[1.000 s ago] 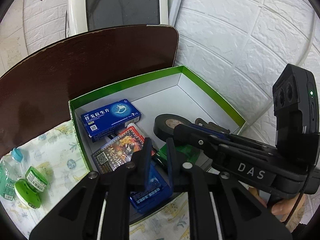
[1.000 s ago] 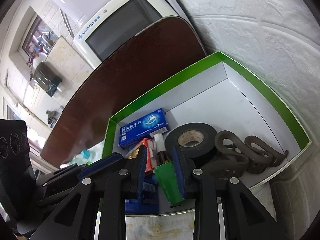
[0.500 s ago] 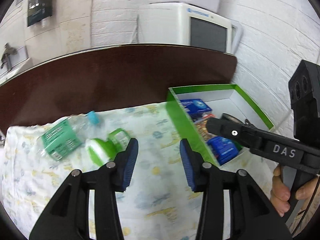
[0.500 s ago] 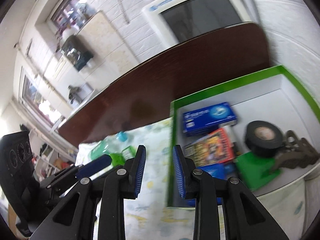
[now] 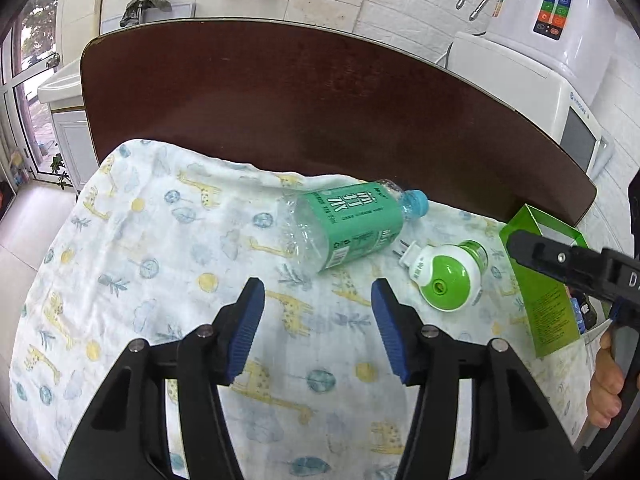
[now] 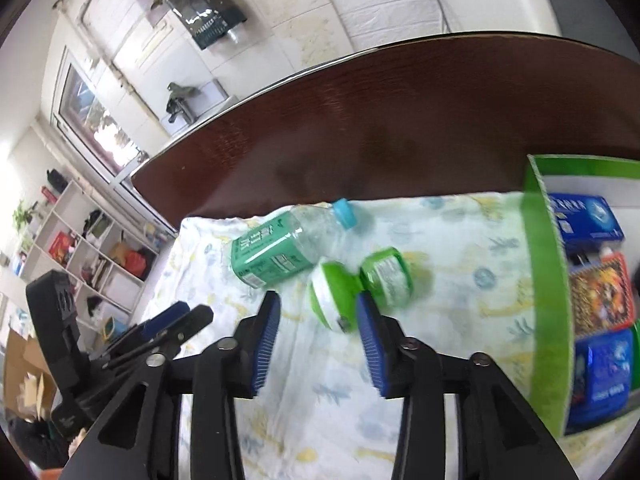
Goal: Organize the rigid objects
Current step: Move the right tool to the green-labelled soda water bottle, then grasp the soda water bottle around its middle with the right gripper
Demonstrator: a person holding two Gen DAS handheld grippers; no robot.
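A clear bottle with a green label [image 5: 344, 224] lies on its side on the giraffe-print cloth [image 5: 160, 248], blue cap to the right. A green and white plug-in device [image 5: 448, 272] lies right of it. My left gripper [image 5: 318, 328] is open and empty, just short of the bottle. In the right wrist view my right gripper [image 6: 318, 344] is open and empty, close in front of the plug-in device [image 6: 352, 284], with the bottle [image 6: 280, 248] behind it. The green box [image 6: 548, 280] at the right holds a blue medicine box [image 6: 584, 220], a card pack [image 6: 600, 296] and a blue case [image 6: 604, 376].
The dark brown table [image 5: 300, 100] runs behind the cloth. A white appliance [image 5: 560, 40] stands at the back right by the brick wall. The right gripper's body [image 5: 576, 264] reaches in from the right in the left wrist view.
Both grippers have pulled back out of the green box and swung left over the cloth. Both have opened wider. The green item that was between the right fingers now lies in the box.
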